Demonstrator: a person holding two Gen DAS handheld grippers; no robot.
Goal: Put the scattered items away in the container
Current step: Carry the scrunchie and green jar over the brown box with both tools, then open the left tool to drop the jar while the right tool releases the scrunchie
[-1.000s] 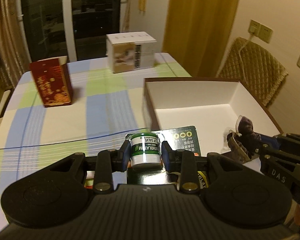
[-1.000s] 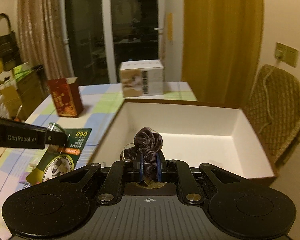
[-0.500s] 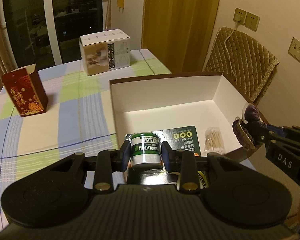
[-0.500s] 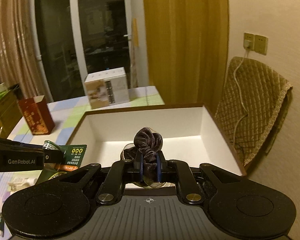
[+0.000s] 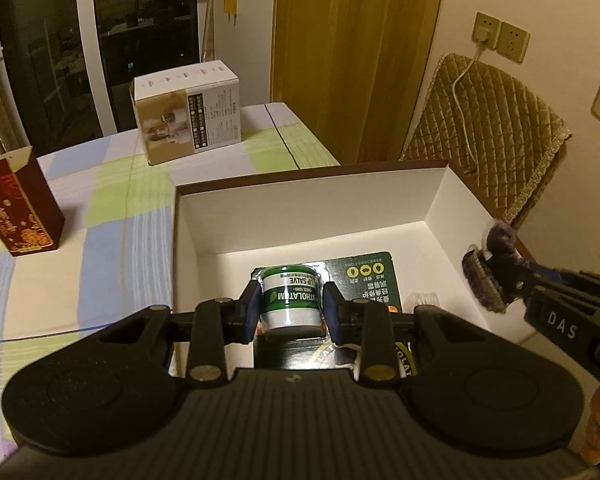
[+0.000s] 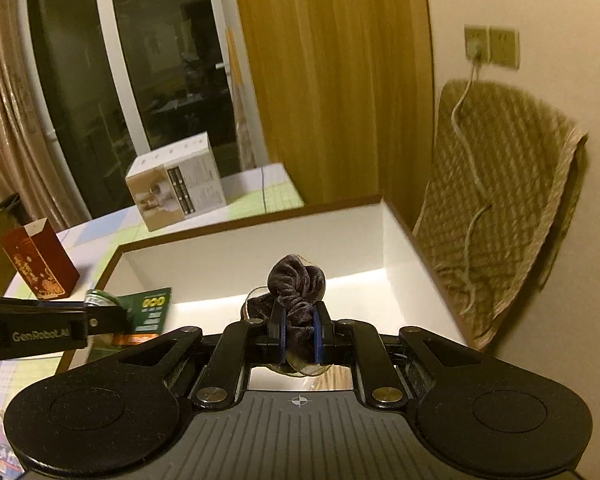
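Left gripper (image 5: 289, 312) clamps the lip salve jar (image 5: 290, 300) on its card; right gripper (image 6: 299, 332) pinches the scrunchie (image 6: 296, 284). Both have swung in from the tablecloth side and now hang over the white box (image 5: 300, 216), so release looks next. Cotton swabs (image 5: 422, 300) lie on the box floor. Beyond: red carton (image 5: 18, 204), white carton (image 5: 188, 120).

Checked table (image 5: 100, 216) carries three boxes (image 5: 188, 116).

The left gripper (image 5: 290, 312) hides the green card's (image 5: 364, 280) lower half; the clear packet (image 5: 422, 300) beside it is blurred
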